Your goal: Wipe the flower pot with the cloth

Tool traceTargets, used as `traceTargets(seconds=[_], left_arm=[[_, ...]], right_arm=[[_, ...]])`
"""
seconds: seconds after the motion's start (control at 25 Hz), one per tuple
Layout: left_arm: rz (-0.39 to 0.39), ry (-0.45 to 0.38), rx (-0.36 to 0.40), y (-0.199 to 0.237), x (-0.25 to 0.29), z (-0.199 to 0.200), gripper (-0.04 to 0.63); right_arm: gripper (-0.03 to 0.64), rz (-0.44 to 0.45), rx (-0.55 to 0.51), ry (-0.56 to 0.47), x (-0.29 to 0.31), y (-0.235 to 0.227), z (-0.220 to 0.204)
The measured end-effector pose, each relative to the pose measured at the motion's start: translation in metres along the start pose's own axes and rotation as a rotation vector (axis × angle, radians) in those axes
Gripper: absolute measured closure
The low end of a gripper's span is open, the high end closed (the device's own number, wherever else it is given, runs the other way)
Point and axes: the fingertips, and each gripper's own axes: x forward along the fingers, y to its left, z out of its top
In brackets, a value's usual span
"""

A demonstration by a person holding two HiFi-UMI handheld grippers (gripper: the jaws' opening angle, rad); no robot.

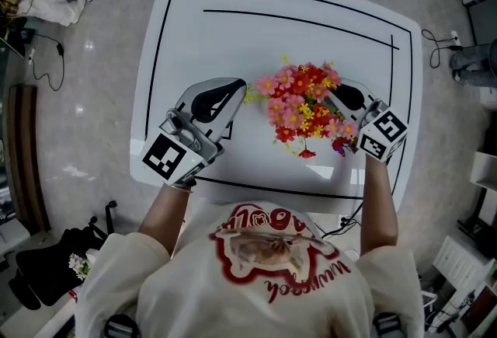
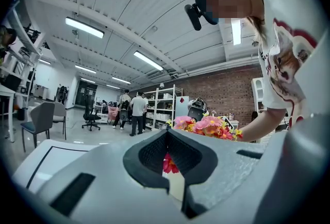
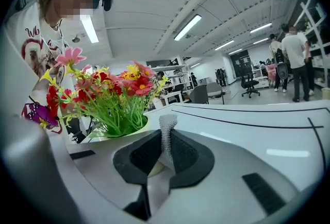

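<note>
The left gripper [image 1: 238,88] is hovering level over the white table [image 1: 233,26], just left of the flowers [image 1: 303,107]. Its jaws are sitting drawn together, the black pads meeting at the tip and clamping nothing, with a red bloom showing through the thin slit below. The flower pot [image 3: 138,126] is standing right of the table's middle, between the two grippers. From above the flowers are hiding it, and only its pale green rim is showing in the right gripper view. The right gripper [image 3: 165,138] is pointing slightly down at the pot's right side, its jaws nearly closed and pinching a strip of white mesh cloth [image 3: 167,124]. The cloth is sticking up past the pads just beside the pot, though whether it is touching the pot I cannot tell. Each gripper's cube [image 1: 165,158] is showing a black-and-white square marker. The red lettering on the person's shirt [image 1: 264,251] is appearing upside down and too warped to read
</note>
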Motion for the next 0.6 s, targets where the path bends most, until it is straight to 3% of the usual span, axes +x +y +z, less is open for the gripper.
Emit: traceTargets(seconds=[0.6], left_arm=[[0.031,0.004,0.010,-0.014,-0.016,0.005,0.592]], right_arm=[[0.583,-0.037,0.007,-0.006,-0.014,0.011,-0.007]])
